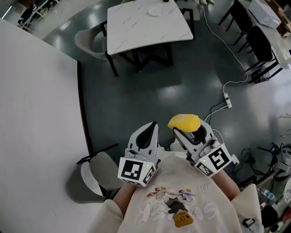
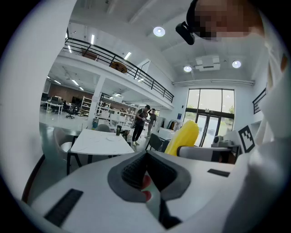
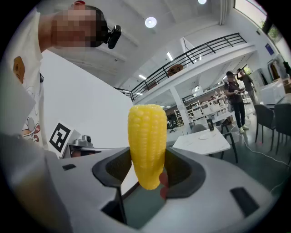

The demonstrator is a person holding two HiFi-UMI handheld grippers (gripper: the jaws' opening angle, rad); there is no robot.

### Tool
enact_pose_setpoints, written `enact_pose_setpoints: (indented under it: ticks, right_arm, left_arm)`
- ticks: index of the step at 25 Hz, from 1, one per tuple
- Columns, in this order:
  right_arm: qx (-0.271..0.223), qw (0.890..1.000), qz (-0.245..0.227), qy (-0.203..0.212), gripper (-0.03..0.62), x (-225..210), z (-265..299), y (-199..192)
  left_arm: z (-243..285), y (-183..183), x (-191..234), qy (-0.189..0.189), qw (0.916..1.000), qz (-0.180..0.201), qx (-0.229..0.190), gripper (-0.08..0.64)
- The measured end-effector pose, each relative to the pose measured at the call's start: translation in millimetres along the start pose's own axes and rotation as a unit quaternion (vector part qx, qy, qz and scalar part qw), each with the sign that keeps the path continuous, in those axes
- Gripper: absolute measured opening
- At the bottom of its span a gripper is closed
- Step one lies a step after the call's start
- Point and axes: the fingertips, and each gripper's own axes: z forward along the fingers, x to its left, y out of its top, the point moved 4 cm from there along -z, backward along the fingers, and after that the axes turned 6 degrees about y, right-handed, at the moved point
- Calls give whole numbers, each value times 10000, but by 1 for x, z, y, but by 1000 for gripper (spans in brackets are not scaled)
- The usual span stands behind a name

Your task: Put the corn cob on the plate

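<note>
Corn cob [image 3: 146,136] — upright, clamped at lower end by right tool [image 3: 148,172], kept clear for carrying | left tool [image 2: 146,170] closed, empty, idle | plate [image 1: 156,11] on far counter [image 1: 136,29], well apart from cob | carry there judged next.

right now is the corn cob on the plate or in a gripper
In a gripper: the corn cob stands upright, pinched between the jaws of the right gripper.

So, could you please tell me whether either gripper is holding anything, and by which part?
The right gripper clamps the corn cob by its lower end; the left gripper is shut and empty.
</note>
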Motion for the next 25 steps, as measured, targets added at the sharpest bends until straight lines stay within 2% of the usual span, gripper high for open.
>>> enact_pose_setpoints:
  ticks: [4, 10, 16, 20, 25]
  right_arm:
    - [53, 9999, 53, -71, 232, -1, 1, 0]
    - [-136, 9983, 546, 149, 232, 10, 12, -2]
    - [-160, 9992, 340, -98, 232, 23, 28, 0]
    - [-197, 9996, 138, -169, 232, 35, 45, -6]
    - [-158, 9996, -20, -253, 232, 49, 70, -18]
  left_arm:
    - [3, 1, 0, -74, 10000, -12, 27, -2]
    - [1, 2, 10, -226, 9997, 73, 68, -2]
    - [-15, -1, 39, -146, 9999, -32, 13, -2]
    - [-28, -5, 63, -221, 9995, -213, -6, -2]
    - [-41, -9, 97, 20, 9998, -174, -31, -2]
